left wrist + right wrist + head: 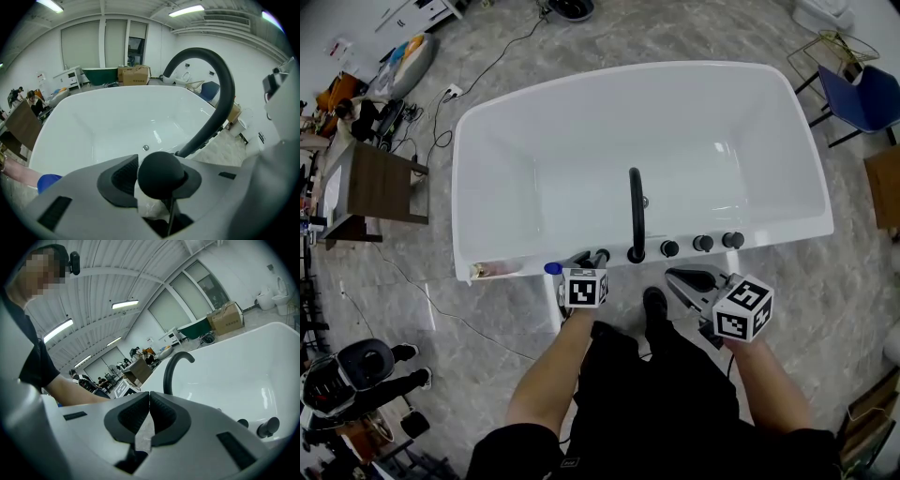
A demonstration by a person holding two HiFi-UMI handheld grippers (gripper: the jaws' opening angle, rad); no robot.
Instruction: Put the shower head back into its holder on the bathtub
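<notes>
A white bathtub (487, 122) fills the head view, with a black arched spout (636, 211) and three black knobs (703, 244) on its near rim. My left gripper (594, 261) points down at the rim just left of the spout. It is shut on the black rounded shower head (161, 172), which sits between both pads and hides whatever is beneath it. The spout (220, 93) curves up on the right of the left gripper view. My right gripper (675, 277) hovers in front of the knobs, shut with nothing between its pads (164, 416).
A small blue object (553, 268) and a pinkish item (492, 270) lie on the near rim at the left. A brown table (380, 183) stands left of the tub and a blue chair (862, 94) at the far right. Cables run across the floor.
</notes>
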